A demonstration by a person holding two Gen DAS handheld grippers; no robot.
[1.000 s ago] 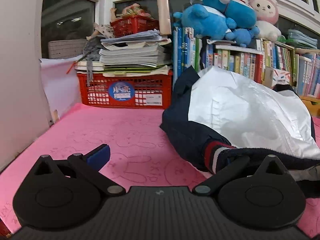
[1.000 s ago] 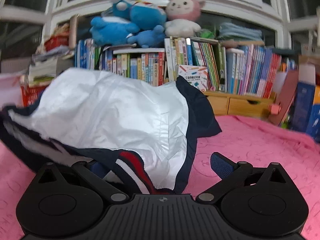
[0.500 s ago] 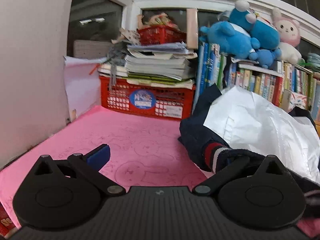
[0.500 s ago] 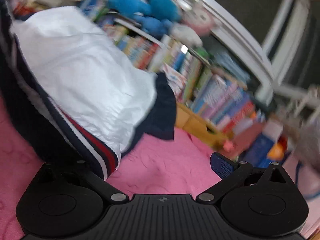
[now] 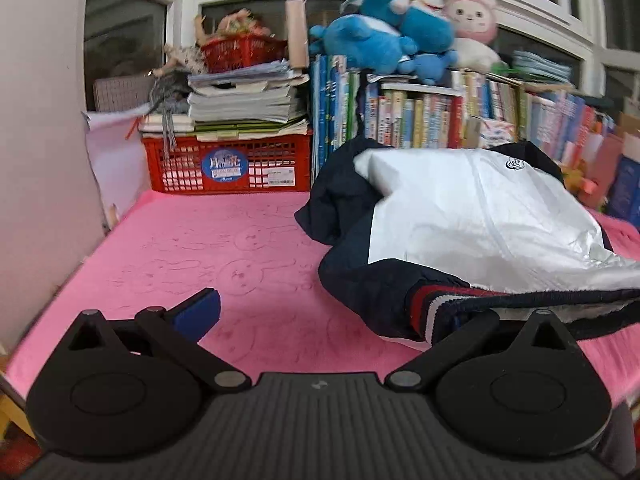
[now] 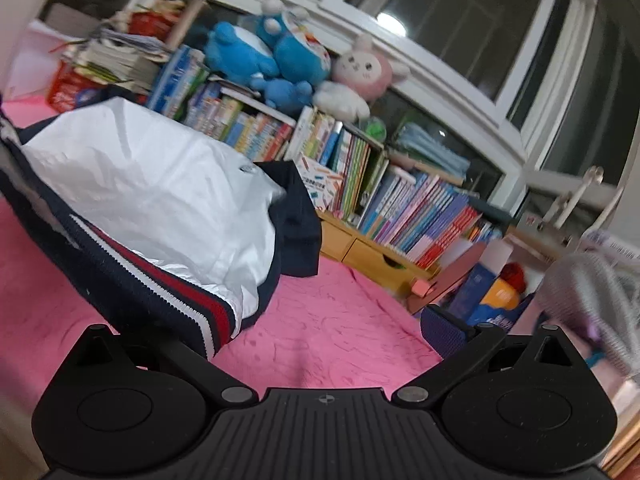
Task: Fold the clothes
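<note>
A navy jacket (image 5: 372,280) with a white lining (image 5: 480,224) and a red-and-white striped hem (image 5: 432,304) lies bunched on the pink blanket (image 5: 208,248). My left gripper (image 5: 332,316) is open; its left fingertip pad (image 5: 196,312) is bare, and the hem is draped over its right finger, hiding it. In the right wrist view the jacket (image 6: 152,200) spreads to the left. My right gripper (image 6: 308,336) is open too, its left finger buried under the striped hem (image 6: 200,308) and its right fingertip pad (image 6: 440,328) free above the blanket (image 6: 340,320).
A red crate (image 5: 228,164) stacked with papers stands at the back left beside a wall (image 5: 40,140). A row of books (image 5: 460,120) with plush toys (image 5: 384,40) on top lines the back. Boxes (image 6: 480,284) and a grey knitted thing (image 6: 588,292) crowd the right edge.
The right gripper has rolled and swung to the right, so its view is tilted. The left view has shifted slightly. The jacket hem stays draped over one finger of each gripper.
</note>
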